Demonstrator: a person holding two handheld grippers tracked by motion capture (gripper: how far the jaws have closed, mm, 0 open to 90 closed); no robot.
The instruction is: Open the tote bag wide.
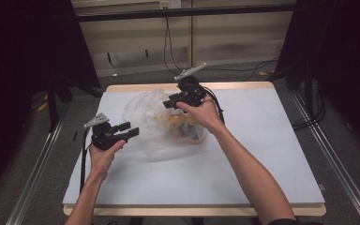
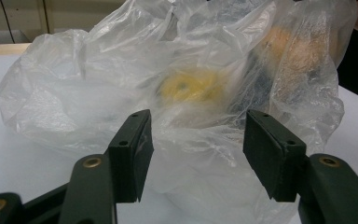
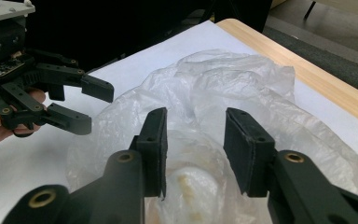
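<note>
A clear plastic bag (image 1: pixel 161 119) lies crumpled on the white table (image 1: pixel 262 154), between the two grippers. Its film is cloudy and creased, so what it holds shows only as blurs. In the left gripper view a round yellow thing (image 2: pixel 191 86) sits inside the bag, straight ahead of the jaws and a little above them, and an orange thing (image 2: pixel 284 46) lies farther off to the upper right, next to a dark shape I cannot identify. In the high view the orange contents (image 1: pixel 178 121) gather in the part of the bag just below the right hand (image 1: pixel 201 112).

The left gripper (image 1: pixel 126 130) is at the bag's near-left edge, pointing level at it. Its jaws are spread, with bag film bulging into the gap between them; the pads do not press on the film. The right gripper view shows the same gripper (image 3: pixel 86 105) off to the upper left of the bag, jaws apart, nothing pinched.

The right gripper (image 1: pixel 171 101) hangs over the far top of the bag, angled down at it. Its jaws stand parted, and in its own view the bag's puffed upper folds (image 3: pixel 223 88) lie just beyond and below the pads (image 3: pixel 156 144). A pale, yellowish lump (image 3: pixel 186 182) shows through the film directly under the gap. No film is caught between the pads.
</note>
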